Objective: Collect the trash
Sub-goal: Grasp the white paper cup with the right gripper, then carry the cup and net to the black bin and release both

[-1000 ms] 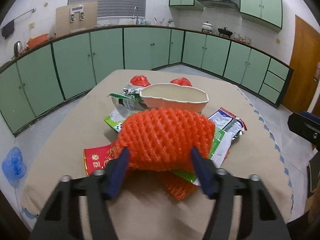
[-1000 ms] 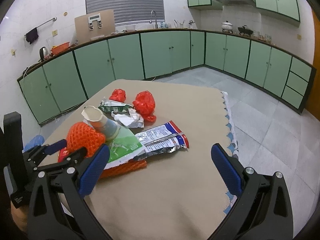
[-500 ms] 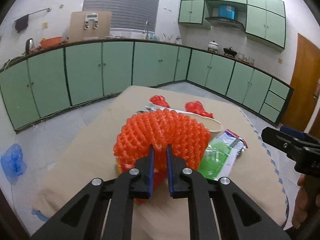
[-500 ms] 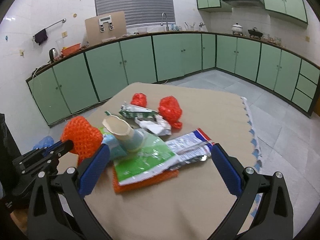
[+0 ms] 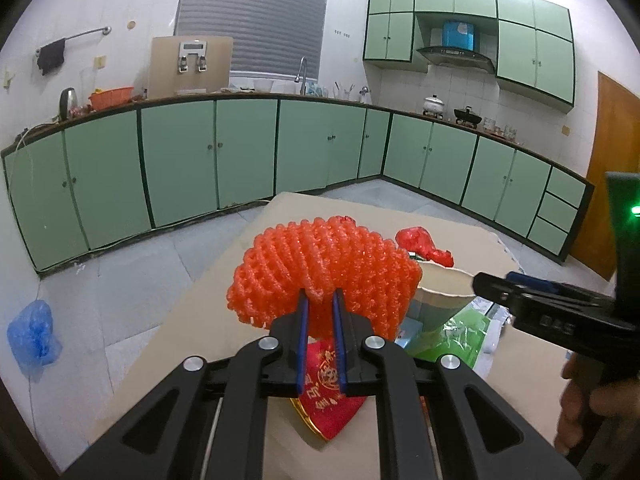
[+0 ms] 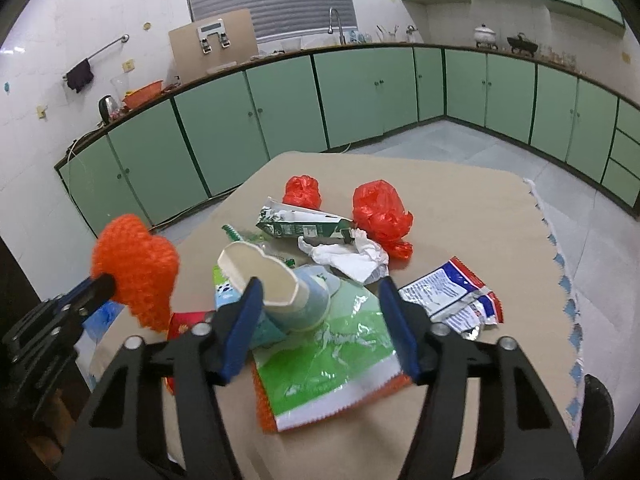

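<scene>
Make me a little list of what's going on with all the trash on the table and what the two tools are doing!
place: kitchen with green cabinets, tan table
left tool: shut on the orange foam net, lifted off the table
right tool: jaws have just been closing, paper cup between them, pads not yet pressing
under the cup: green wrapper
also on table: milk carton, crumpled tissue, two red plastic bags, silver snack wrapper, red envelope
floor: blue plastic bag

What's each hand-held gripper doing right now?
Left hand-held gripper: shut on the orange foam net.
Right hand-held gripper: open, jaws just closing around the paper cup, pads not pressing.
</scene>
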### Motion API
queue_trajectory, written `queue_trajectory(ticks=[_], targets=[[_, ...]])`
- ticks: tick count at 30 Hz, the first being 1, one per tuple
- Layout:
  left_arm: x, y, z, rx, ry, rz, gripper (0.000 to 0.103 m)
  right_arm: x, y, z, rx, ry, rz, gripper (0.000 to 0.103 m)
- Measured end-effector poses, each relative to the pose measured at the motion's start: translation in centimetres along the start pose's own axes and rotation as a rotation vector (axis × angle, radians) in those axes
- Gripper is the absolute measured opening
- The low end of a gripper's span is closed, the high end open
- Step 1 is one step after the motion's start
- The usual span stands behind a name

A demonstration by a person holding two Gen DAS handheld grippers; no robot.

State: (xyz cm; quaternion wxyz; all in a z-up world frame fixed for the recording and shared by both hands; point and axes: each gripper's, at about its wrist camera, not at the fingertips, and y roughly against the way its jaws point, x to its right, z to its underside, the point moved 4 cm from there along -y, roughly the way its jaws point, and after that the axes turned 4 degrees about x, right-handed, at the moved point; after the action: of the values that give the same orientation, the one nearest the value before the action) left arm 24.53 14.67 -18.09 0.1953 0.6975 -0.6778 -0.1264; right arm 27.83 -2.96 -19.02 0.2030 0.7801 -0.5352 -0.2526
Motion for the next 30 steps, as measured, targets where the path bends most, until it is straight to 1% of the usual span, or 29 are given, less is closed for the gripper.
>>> queue_trajectory(ticks=[1,5,8,9,10,12,15,21,27,30], targets=[[0.0,-0.1,0.0,0.000,-0.002,0.000,0.011,0.1,-0.4,-0.1,-0.006,-0.005,-0.001,0.047],[-0.4,-0.3,0.4,-0.007,0.002,0.003,0.011,0.1,-1.5,0.2,-0.038,-0.007,-0.013,0.041],[-0.6,-0.2,0.7,-0.012,0.011,0.001,0.011,-0.3,-1.8,0.6,-0.062,0.003,-0.038,0.031],[-0.7,-0.2,0.7,-0.012,0.013,0.001,0.011,-0.4,-1.8,0.8,-0.072,0.010,-0.044,0.024],[-0.7,-0.1,0.8,-0.012,0.015,0.001,0.011,-0.5,-1.7,1.0,-0.082,0.009,-0.057,0.013],[-0.6,0.1,0.9,-0.012,0.014,0.001,0.011,-0.5,-1.4,1.2,-0.083,0.002,-0.066,0.007],[-0.3,0.4,0.7,-0.011,0.014,0.004,0.011,-0.5,-0.5,1.1,-0.070,0.003,-0.071,0.005],[0.8,1.2,0.1,0.001,0.000,0.022,0.011,0.3,2.1,0.6,-0.033,-0.005,-0.064,0.005],[2.9,3.0,-0.4,0.015,-0.023,0.052,0.012,1.8,5.5,-0.2,0.010,-0.020,-0.040,0.005],[4.7,4.3,-0.7,0.027,-0.044,0.076,0.012,3.0,7.9,-0.3,0.038,-0.027,-0.015,0.005]])
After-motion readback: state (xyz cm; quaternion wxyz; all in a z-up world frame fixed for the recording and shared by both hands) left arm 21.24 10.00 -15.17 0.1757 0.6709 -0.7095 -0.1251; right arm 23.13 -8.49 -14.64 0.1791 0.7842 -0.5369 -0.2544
